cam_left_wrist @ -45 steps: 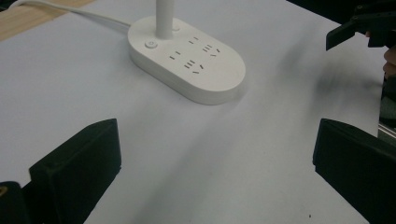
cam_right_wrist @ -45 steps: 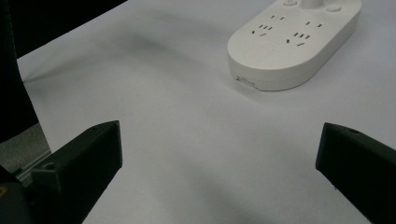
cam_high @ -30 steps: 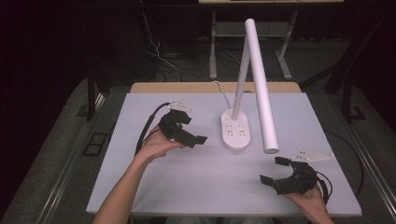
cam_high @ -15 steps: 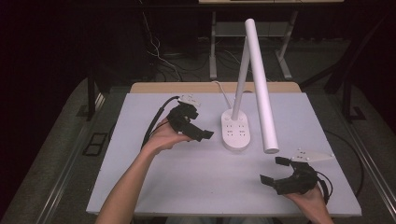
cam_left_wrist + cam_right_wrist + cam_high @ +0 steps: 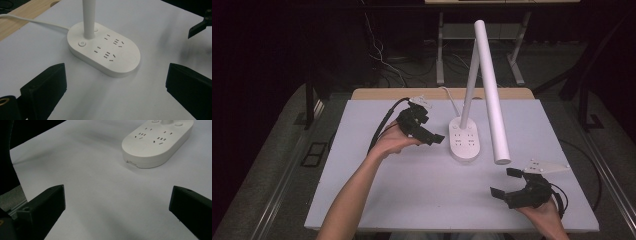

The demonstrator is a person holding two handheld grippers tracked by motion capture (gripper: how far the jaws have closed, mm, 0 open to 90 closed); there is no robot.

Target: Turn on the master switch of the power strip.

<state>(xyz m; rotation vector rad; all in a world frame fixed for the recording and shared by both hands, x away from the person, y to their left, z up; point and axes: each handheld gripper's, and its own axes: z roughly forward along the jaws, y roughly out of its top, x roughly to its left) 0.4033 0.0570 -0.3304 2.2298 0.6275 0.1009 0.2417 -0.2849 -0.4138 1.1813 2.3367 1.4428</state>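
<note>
A white desk lamp stands mid-table on an oval base [image 5: 466,143] with socket holes; its post [image 5: 471,80] rises and a long tube head [image 5: 491,100] slopes down toward me. My left gripper [image 5: 432,131] hovers open just left of the base, which lies straight ahead [image 5: 105,50] between its wide jaws [image 5: 116,82]. A round button [image 5: 82,43] sits beside the post [image 5: 89,17]. At the table's near right, my right gripper [image 5: 504,181] is open and holds nothing. Its view has the base [image 5: 157,142] farther off, beyond its jaws [image 5: 117,195].
The pale table top [image 5: 412,190] has a wooden strip [image 5: 377,93] along its back edge. The lamp's white cord [image 5: 32,21] runs off the back. The lamp head's low end [image 5: 501,159] hangs above the table near my right gripper. Dark floor and cables surround the table.
My left gripper has moved right, closing in on the lamp base. The right gripper has stayed where it was.
</note>
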